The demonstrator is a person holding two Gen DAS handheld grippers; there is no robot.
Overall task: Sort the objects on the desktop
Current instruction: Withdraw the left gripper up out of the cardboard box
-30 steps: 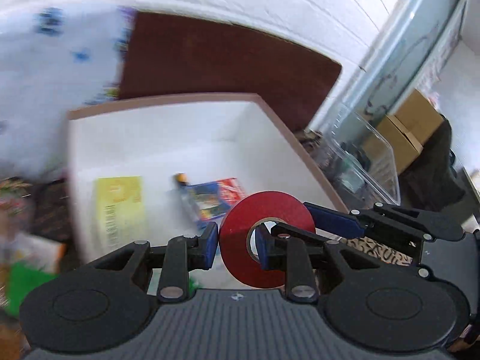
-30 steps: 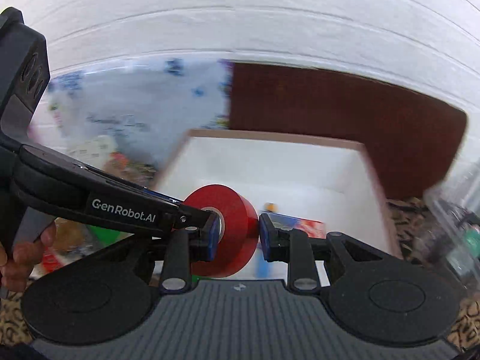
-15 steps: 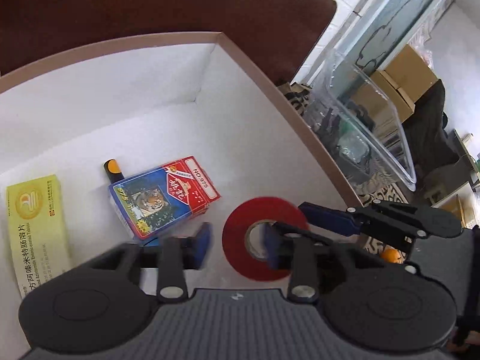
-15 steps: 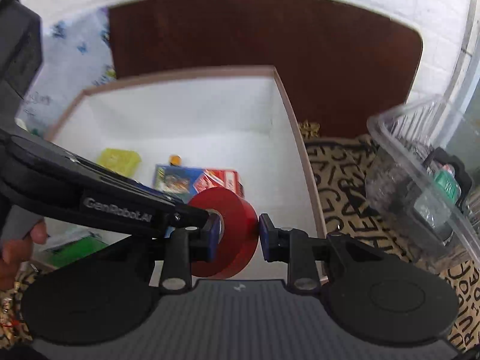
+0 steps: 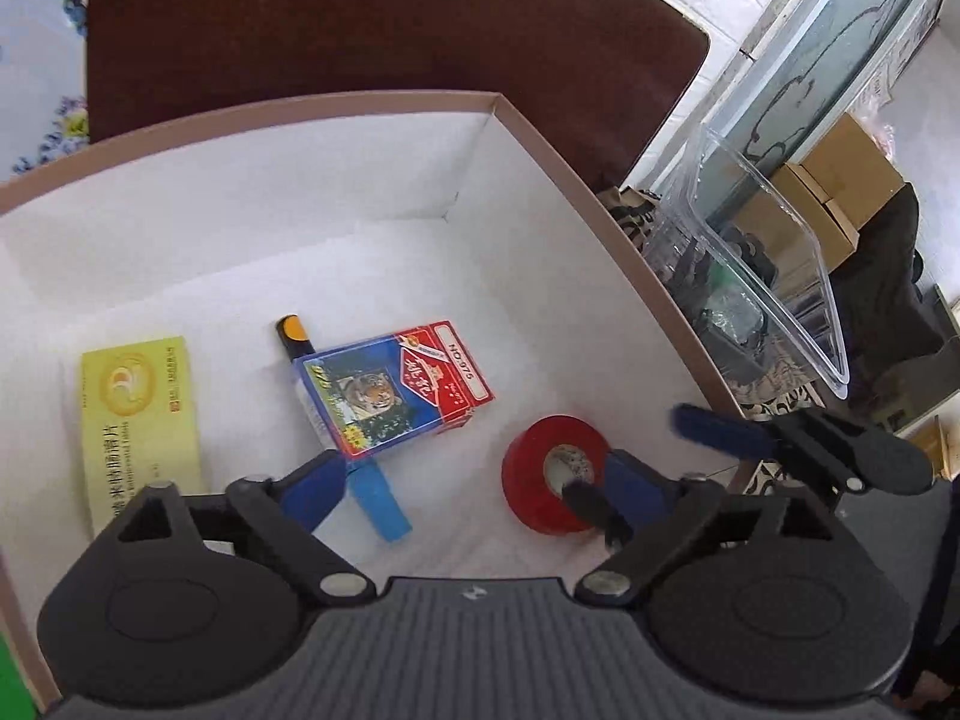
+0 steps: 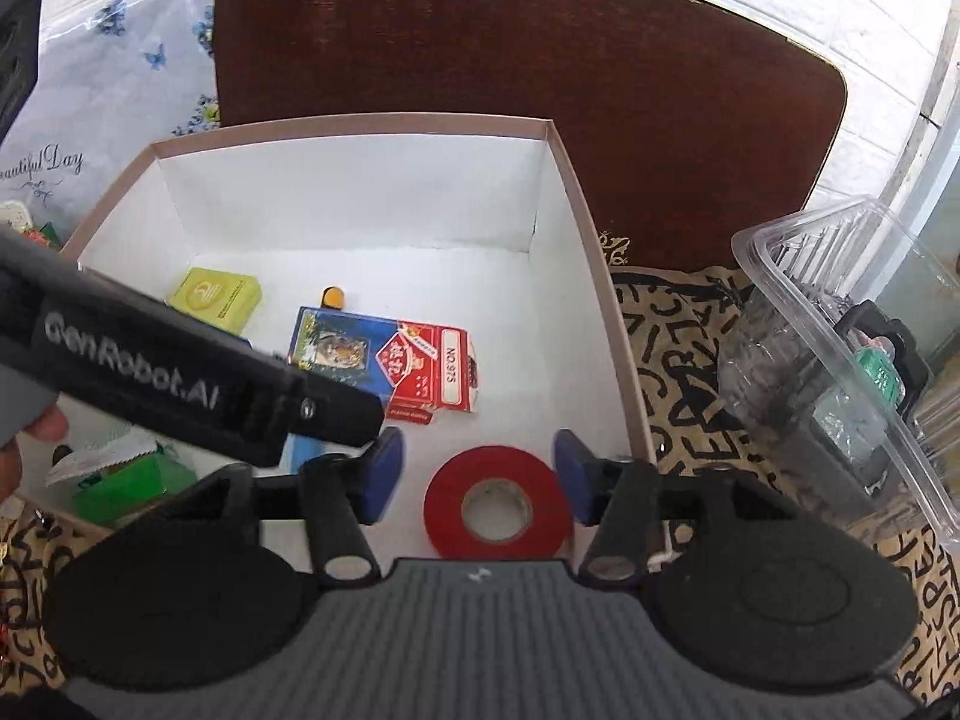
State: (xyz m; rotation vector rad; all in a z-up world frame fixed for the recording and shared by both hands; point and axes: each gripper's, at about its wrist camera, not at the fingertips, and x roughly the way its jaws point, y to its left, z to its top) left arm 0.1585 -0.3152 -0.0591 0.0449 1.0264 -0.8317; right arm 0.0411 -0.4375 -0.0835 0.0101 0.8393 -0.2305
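Both grippers, left gripper [image 5: 474, 489] and right gripper [image 6: 477, 474], now gape, having released the red tape roll [image 6: 497, 502] onto the white cardboard box [image 6: 576, 180] floor at five o'clock; sorted.

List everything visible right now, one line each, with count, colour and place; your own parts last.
box: 1, white inside, tan rim, centre
tape roll: 1, red, flat on box floor, near right corner
card pack: 1, blue and red, box middle
marker: 1, black, orange end, under the card pack
yellow carton: 1, box left
clear tub: 1, right of box
patterned cloth: 1, tan and black, under the tub
left gripper: 1, black, blue pads, open
right gripper: 1, same, open
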